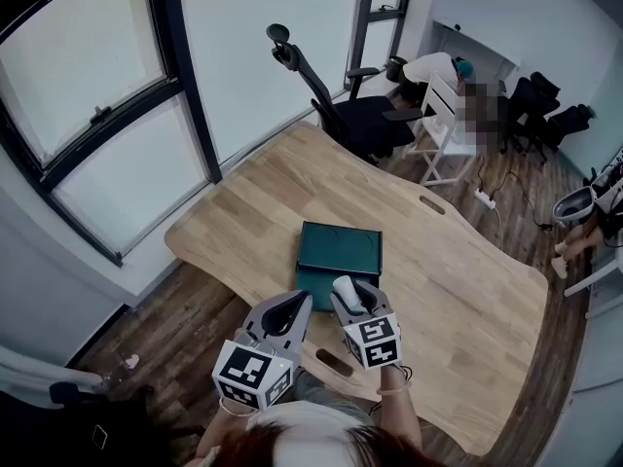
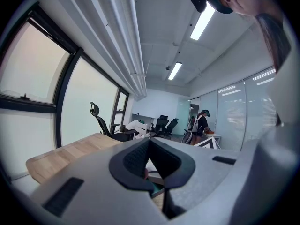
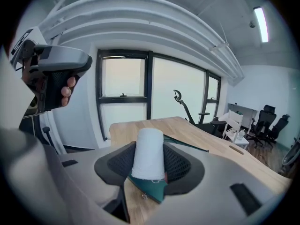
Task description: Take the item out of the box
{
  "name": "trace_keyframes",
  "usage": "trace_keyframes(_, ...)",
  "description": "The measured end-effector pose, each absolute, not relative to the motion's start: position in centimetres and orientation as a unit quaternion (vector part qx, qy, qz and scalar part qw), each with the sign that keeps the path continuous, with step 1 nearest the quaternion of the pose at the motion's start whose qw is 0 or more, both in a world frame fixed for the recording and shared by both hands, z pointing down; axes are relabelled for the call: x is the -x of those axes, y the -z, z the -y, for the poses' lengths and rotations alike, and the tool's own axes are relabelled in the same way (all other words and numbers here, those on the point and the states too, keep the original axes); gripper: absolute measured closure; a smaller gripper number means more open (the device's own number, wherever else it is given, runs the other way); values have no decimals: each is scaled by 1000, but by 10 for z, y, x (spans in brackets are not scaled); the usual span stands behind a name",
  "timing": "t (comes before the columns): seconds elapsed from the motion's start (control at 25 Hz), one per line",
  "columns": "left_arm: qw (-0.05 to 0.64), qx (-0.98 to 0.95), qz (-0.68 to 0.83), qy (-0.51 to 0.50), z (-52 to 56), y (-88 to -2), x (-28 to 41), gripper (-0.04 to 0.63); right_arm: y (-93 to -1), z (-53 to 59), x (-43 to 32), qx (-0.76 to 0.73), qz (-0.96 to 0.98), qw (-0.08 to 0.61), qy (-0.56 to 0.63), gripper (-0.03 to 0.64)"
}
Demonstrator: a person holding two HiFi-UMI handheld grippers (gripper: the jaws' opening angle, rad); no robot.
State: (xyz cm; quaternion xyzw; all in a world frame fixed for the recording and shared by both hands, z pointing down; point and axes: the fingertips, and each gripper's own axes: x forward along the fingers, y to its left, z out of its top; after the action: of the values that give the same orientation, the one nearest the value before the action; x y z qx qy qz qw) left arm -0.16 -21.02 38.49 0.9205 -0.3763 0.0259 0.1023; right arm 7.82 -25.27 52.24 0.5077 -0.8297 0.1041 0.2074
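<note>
Wood-grain table [image 1: 458, 290] fills an office under big windows [image 1: 88, 115], a black office chair [image 1: 341, 105] at its far edge. On it lies a green box [image 1: 339, 251]. Over the box's near edge, the right gripper [image 1: 352, 298] clamps a white roll [image 3: 148, 153]. Beside it the left gripper [image 1: 289, 311] has its jaws together on nothing.

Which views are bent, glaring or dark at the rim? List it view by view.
Head view: wide-angle bend curves the window frames and the table edge, under even light. Left gripper view: strong fisheye, dark rim, ceiling lights glare. Right gripper view: fisheye too, windows washed white, white cylinder sharp.
</note>
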Motion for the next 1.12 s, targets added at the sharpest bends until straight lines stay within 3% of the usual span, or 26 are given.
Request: trace_keyframes(1.12,83,-922,378,-14,107,-372,44,588,-475,163,-57,-567,811,125,-77,419)
